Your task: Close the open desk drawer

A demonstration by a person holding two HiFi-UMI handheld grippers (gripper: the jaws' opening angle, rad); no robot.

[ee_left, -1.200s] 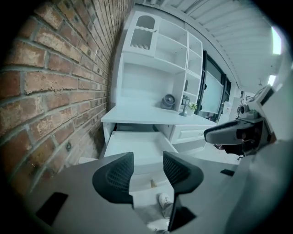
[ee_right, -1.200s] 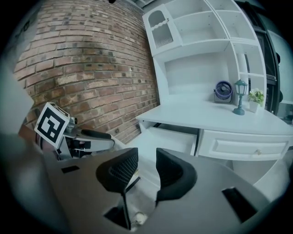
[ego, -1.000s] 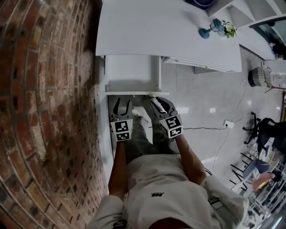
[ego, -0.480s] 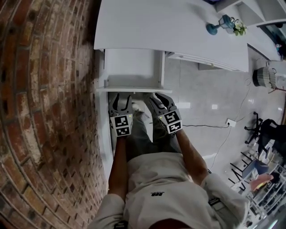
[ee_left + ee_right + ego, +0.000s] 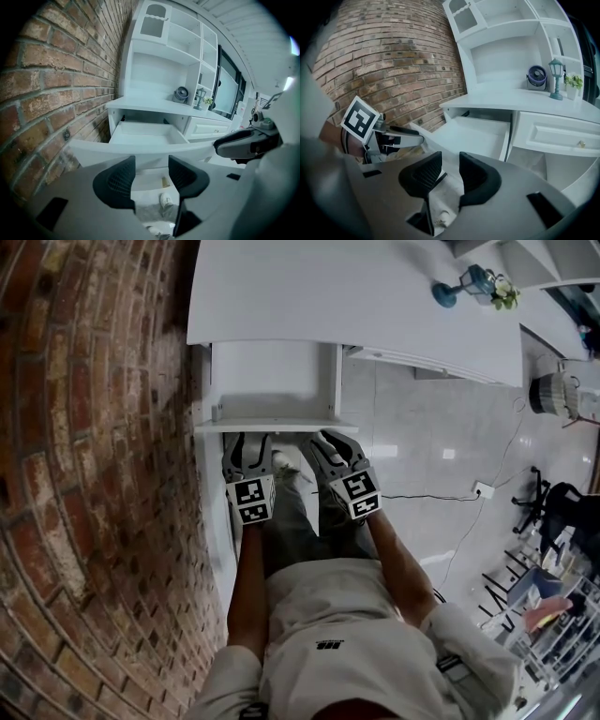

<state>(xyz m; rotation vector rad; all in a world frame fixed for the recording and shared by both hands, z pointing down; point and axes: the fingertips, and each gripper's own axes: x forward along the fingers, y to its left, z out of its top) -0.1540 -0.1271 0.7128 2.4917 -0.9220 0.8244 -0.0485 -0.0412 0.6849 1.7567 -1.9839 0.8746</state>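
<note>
The white desk (image 5: 375, 296) has its left drawer (image 5: 272, 381) pulled out and empty, and that drawer also fills the left gripper view (image 5: 145, 133) and lies ahead in the right gripper view (image 5: 473, 133). Its front panel (image 5: 277, 426) faces me. My left gripper (image 5: 248, 448) sits just in front of the panel's left half, open with nothing between its jaws (image 5: 151, 173). My right gripper (image 5: 328, 446) sits beside it at the panel's right end, also open and empty (image 5: 450, 171). I cannot tell whether either one touches the panel.
A brick wall (image 5: 94, 474) runs close along the left of the drawer. A blue lamp (image 5: 450, 292) and a small plant (image 5: 502, 292) stand on the desk, with a closed drawer (image 5: 562, 136) to the right. My legs and a shoe (image 5: 166, 200) are below the drawer.
Both grippers have edged slightly closer to the drawer's front panel. The drawer stands as far out as before. The head view has shifted a little.
</note>
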